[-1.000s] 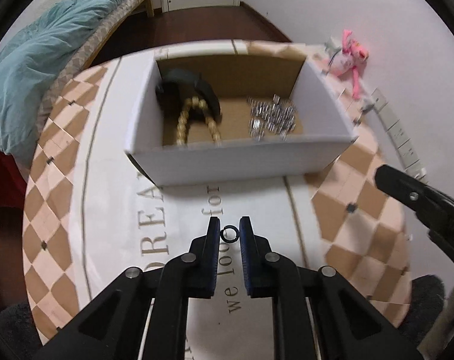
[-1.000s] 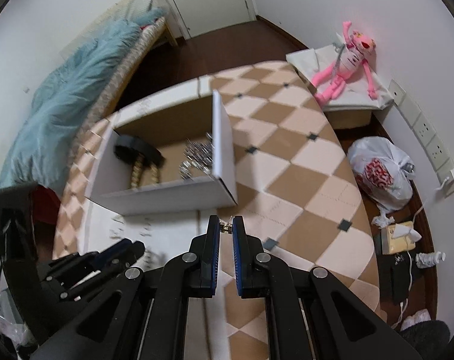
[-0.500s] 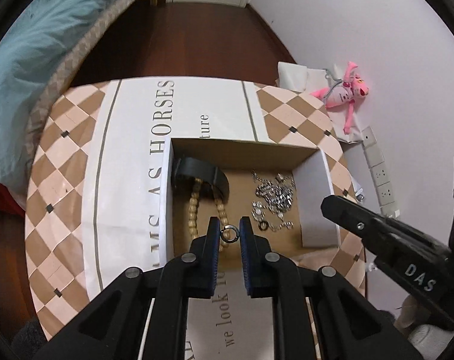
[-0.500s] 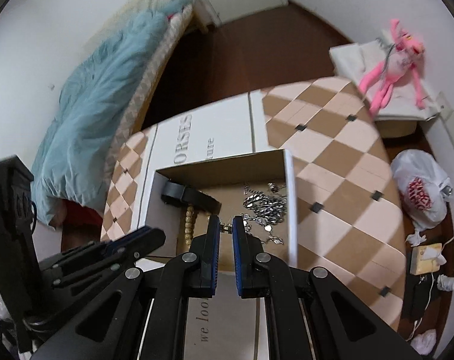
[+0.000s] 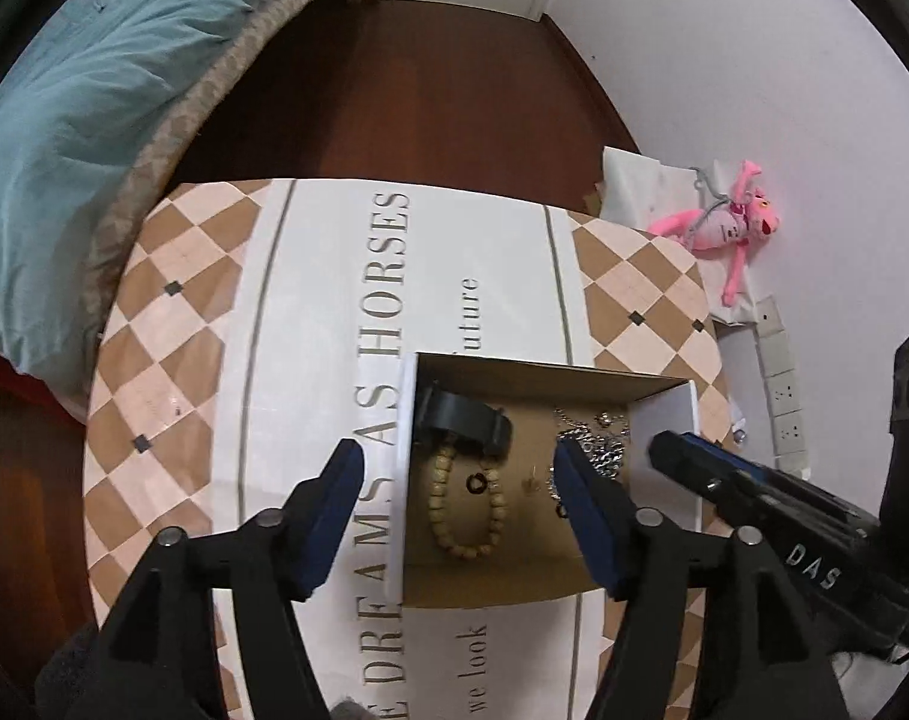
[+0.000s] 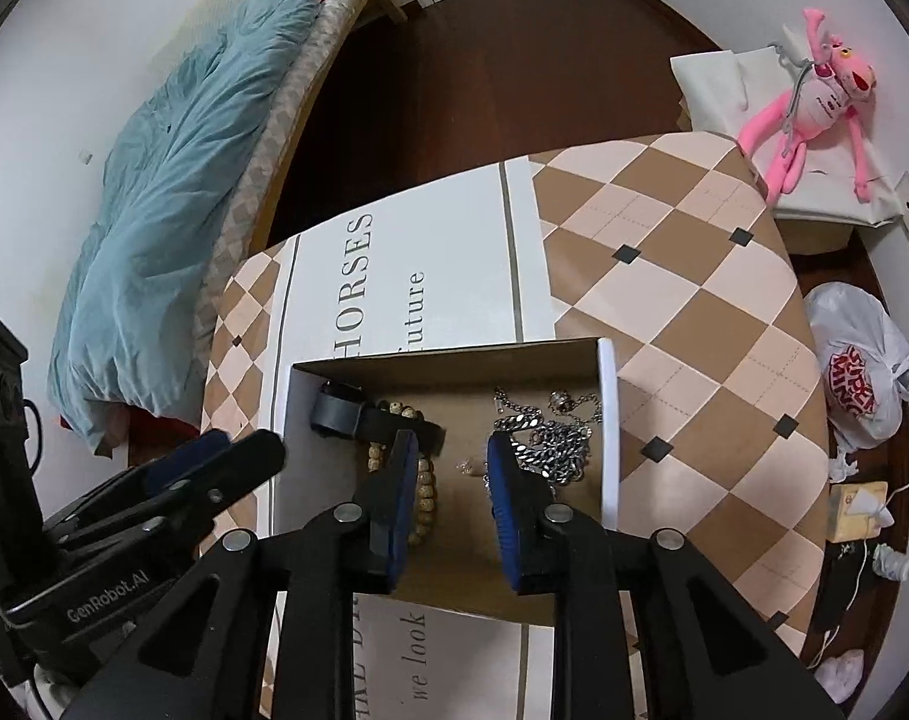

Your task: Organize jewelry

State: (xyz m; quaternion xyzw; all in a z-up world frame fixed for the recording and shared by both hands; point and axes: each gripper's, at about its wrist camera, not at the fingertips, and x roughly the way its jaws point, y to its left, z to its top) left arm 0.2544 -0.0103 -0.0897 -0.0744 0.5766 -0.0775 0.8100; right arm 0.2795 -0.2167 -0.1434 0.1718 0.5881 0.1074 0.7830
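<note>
An open cardboard box (image 5: 496,591) (image 6: 607,420) sits on the table. Inside lie a black band (image 5: 463,420) (image 6: 370,420), a wooden bead bracelet (image 5: 466,510) (image 6: 424,492), a small black ring (image 5: 476,484), a tiny gold earring (image 5: 532,483) (image 6: 469,467) and a silver chain (image 5: 604,444) (image 6: 550,438). My left gripper (image 5: 457,498) is open wide above the box, empty. My right gripper (image 6: 451,492) is open above the box, empty, and also shows in the left wrist view (image 5: 754,498).
The table wears a checked cloth with a white lettered panel (image 5: 334,312). A bed with a teal duvet (image 5: 82,96) stands at left. A pink plush toy (image 6: 814,90) lies on a low white box at right; a plastic bag (image 6: 862,372) is on the floor.
Both grippers have opened over the box. The black ring left my left gripper and lies inside the bead bracelet; the small gold earring left my right gripper and lies on the box floor.
</note>
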